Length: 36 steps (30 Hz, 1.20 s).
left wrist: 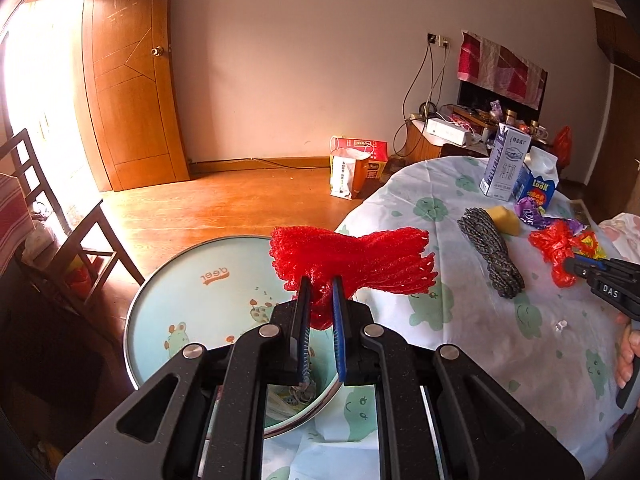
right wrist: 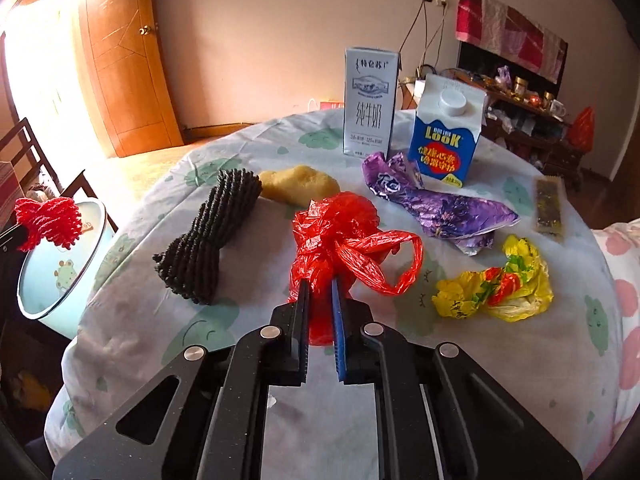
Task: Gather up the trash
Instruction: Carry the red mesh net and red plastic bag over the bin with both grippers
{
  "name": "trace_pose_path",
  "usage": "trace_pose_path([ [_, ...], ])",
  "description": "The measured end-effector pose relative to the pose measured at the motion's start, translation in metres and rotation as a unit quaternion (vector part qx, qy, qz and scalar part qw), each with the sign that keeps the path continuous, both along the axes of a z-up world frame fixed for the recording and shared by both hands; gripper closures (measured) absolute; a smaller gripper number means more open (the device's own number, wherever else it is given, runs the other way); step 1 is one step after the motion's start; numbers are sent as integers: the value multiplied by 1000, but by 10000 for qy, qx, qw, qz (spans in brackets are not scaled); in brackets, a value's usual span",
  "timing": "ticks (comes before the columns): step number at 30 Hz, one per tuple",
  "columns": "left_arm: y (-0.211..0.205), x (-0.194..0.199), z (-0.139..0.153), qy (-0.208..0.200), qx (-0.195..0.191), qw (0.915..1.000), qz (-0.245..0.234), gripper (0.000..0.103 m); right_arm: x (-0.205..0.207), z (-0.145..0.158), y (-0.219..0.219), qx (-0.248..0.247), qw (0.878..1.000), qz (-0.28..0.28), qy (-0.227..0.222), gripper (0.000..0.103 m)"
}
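Between right gripper (right wrist: 320, 294) jaws: red plastic bag (right wrist: 340, 236), pinched, on tablecloth (right wrist: 400, 360).

The red foam net (left wrist: 352, 264) looks soft and meshed; the red bag (right wrist: 340, 236) is thin glossy plastic, crinkled; the purple wrapper (right wrist: 448, 208) shines like foil; the tablecloth (right wrist: 160, 320) is matt printed cloth; the floor (left wrist: 192, 208) is polished wood; both cartons look like smooth coated paper.

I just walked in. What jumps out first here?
Two splashes of red: the left claw holds a red foam net above a pale blue bin, and the right claw pinches a red plastic bag on the table. Two milk cartons stand behind.
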State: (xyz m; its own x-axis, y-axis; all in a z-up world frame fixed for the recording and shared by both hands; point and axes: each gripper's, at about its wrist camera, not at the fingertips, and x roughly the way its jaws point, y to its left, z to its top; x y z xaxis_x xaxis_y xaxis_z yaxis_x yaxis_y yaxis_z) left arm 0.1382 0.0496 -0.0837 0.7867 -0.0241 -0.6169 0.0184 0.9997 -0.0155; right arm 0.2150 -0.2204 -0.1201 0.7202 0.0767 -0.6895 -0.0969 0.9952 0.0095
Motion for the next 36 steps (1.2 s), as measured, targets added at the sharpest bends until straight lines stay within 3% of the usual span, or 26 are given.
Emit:
trace_pose_path([
  [11, 18, -12, 5, -47, 117, 9998, 169, 93, -24, 37, 52, -97, 9964, 584, -604, 92],
  [36, 59, -21, 6, -67, 196, 9978, 631, 93, -7, 39, 126, -99, 9878, 1336, -793, 92],
])
